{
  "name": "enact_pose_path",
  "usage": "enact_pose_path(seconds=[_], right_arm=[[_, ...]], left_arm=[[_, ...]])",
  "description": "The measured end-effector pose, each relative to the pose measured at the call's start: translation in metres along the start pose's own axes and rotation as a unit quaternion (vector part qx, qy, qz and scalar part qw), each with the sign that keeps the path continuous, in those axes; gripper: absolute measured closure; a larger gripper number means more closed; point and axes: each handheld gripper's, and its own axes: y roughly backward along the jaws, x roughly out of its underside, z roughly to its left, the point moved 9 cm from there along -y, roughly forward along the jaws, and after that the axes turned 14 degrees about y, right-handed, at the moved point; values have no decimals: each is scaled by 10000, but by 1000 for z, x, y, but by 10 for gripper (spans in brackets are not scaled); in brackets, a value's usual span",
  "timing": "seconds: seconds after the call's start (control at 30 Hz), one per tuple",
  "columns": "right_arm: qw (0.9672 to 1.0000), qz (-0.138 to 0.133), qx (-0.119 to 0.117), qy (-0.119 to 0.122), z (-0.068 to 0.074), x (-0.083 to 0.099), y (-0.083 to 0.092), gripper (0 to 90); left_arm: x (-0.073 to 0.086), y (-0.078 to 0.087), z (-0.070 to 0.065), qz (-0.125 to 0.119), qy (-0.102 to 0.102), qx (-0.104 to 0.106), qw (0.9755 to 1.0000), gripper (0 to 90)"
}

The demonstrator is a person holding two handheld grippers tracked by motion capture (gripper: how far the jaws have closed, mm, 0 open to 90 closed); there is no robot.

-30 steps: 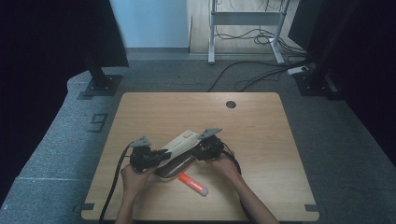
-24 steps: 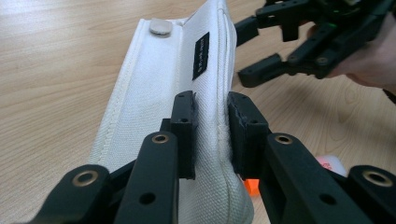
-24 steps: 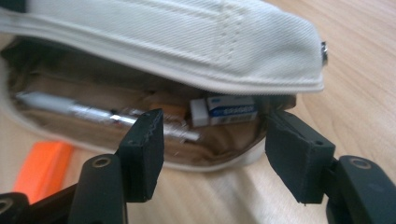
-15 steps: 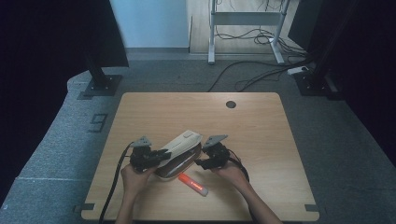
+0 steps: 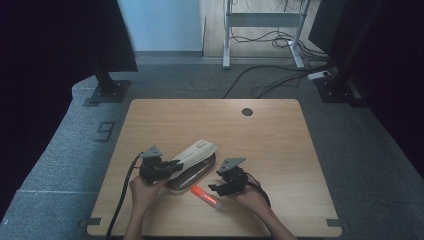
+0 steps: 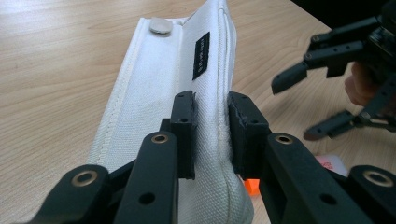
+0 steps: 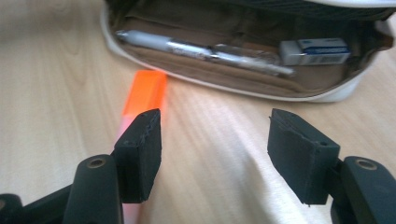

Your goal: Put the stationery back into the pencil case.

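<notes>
high view: left tool (image 5: 172, 166) is clamping the white pouch's flap (image 6: 187, 70) (lifted open), while right tool (image 5: 214, 189) is hovering released beside the orange marker (image 5: 206, 196).

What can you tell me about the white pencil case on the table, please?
The pencil case is off-white canvas with a stitched edge, a round snap and a small black label on its flap. It lies near the front of the wooden table, flap lifted, showing a brown lining that holds a silver pen and a white eraser. The left gripper pinches the raised flap between its fingers. An orange highlighter lies just in front.
</notes>
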Motion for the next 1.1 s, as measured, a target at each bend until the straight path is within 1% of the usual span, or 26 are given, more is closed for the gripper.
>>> enact_pose_path(seconds=[0.13,0.3,0.47,0.5,0.57,0.63,0.73,0.83,0.87,0.93,0.97,1.1], right_arm=[[10000,-29,-74,30,12,1,0,346],[9997,0,-215,82,28,3,-2,347],[9994,15,-317,125,38,4,-5,361],[9993,34,-349,106,41,5,-7,365],[9990,83,-402,153,44,7,-11,375],[9989,139,-408,184,47,9,-14,389],[9988,171,-338,304,48,10,-16,411],[9981,275,-221,504,48,11,-15,450],[9979,285,-226,534,49,11,-15,487],[9976,287,-266,567,50,11,-14,588],[9976,286,-266,573,50,11,-13,625],[9982,299,-269,445,51,11,-12,651]], left_arm=[[0,0,0,0,-3,0,10000,731],[0,0,0,8,-13,-5,10000,731],[0,0,0,13,-17,-10,10000,731],[0,0,0,16,-19,-16,10000,730],[0,0,-1,6,-17,-14,10000,730],[0,0,0,4,-12,-8,10000,730],[0,0,-1,1,-9,-9,10000,731],[0,0,-1,7,-13,-11,10000,730],[0,0,-1,7,-11,-9,10000,730],[0,0,-1,8,-3,-2,10000,730],[0,0,-1,9,-3,-4,10000,730],[0,0,0,9,-1,-3,10000,730]])
